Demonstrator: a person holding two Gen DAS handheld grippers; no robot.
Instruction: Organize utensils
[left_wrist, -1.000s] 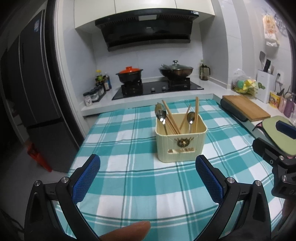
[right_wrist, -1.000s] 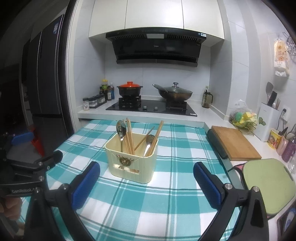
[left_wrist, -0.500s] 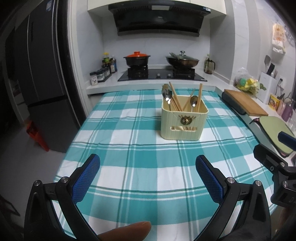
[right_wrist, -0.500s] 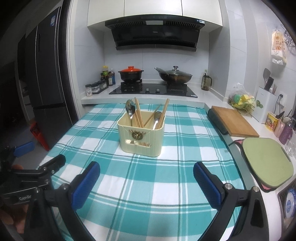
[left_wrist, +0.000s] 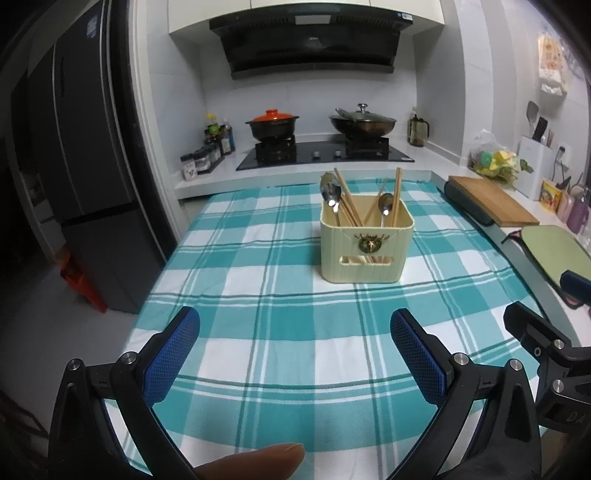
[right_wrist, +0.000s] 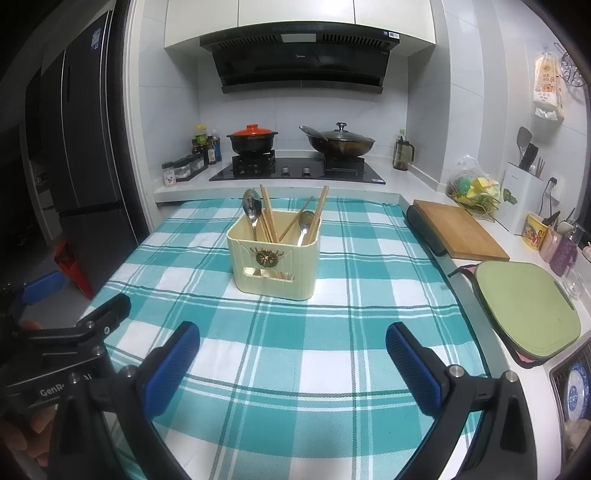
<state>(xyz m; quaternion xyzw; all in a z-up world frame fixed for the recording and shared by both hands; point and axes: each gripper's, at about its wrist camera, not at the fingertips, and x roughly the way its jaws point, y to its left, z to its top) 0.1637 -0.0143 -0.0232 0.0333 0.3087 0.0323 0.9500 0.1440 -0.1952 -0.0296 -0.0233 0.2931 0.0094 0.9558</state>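
Observation:
A cream plastic utensil holder (left_wrist: 365, 245) (right_wrist: 275, 260) stands on the teal checked tablecloth (left_wrist: 258, 295) (right_wrist: 332, 332). Several wooden chopsticks (left_wrist: 347, 199) (right_wrist: 267, 218) and two metal spoons (left_wrist: 330, 194) (right_wrist: 252, 206) stick up out of it. My left gripper (left_wrist: 295, 332) hangs open over the near part of the cloth, well short of the holder, with nothing between its blue pads. My right gripper (right_wrist: 293, 343) is likewise open and empty, also back from the holder. Each gripper shows at the edge of the other's view.
Behind the table a hob (right_wrist: 295, 171) carries a red-lidded pot (right_wrist: 252, 138) and a wok (right_wrist: 338, 144). A wooden board (right_wrist: 458, 229) and a green mat (right_wrist: 524, 306) lie on the counter at right. A dark fridge (left_wrist: 74, 166) stands left.
Both grippers have drawn back and risen away from the holder, which now looks smaller and farther off. Both stay open and empty.

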